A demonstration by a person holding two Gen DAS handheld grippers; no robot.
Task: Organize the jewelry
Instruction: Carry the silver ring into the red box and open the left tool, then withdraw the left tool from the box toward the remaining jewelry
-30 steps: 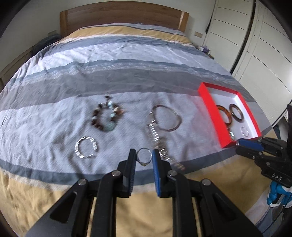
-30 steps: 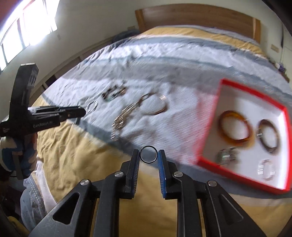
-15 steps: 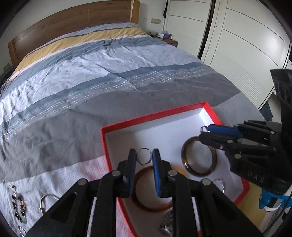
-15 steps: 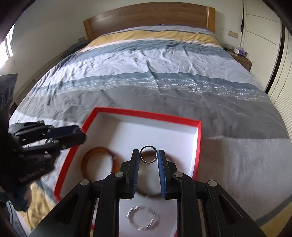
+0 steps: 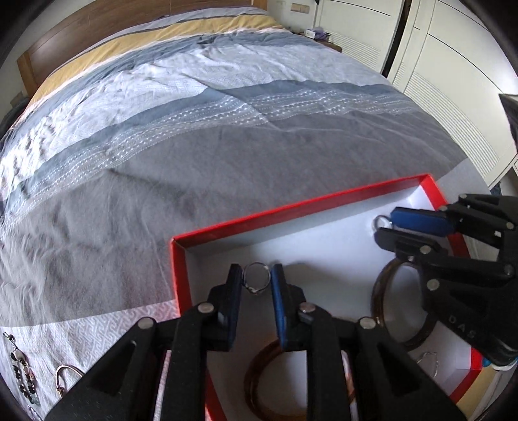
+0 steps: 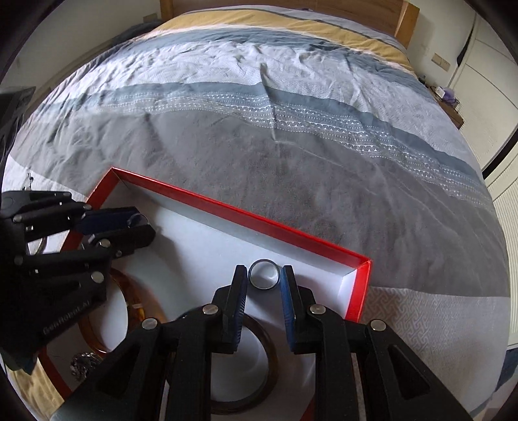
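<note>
A red-walled box point(image 5: 291, 207) with a white floor lies on the bed; it also shows in the right wrist view point(image 6: 246, 212). My left gripper point(image 5: 256, 280) is shut on a small silver ring point(image 5: 255, 282), held over the box's left part. My right gripper point(image 6: 264, 277) is shut on a dark grey ring point(image 6: 264, 278), held over the box near its far right corner. Inside the box lie an amber bangle point(image 5: 259, 392), a dark brown bangle point(image 5: 380, 291) and a thin silver ring point(image 5: 429, 364). A sparkly silver piece point(image 6: 84, 364) lies near the front.
A beaded bracelet point(image 5: 22, 375) and a thin bangle point(image 5: 63, 377) lie on the striped bedspread left of the box. White wardrobe doors point(image 5: 453, 64) stand to the right of the bed. A wooden headboard point(image 6: 291, 6) is at the far end.
Both grippers have swung from the bedspread to over the box and come lower and closer to its floor, each still holding its ring.
</note>
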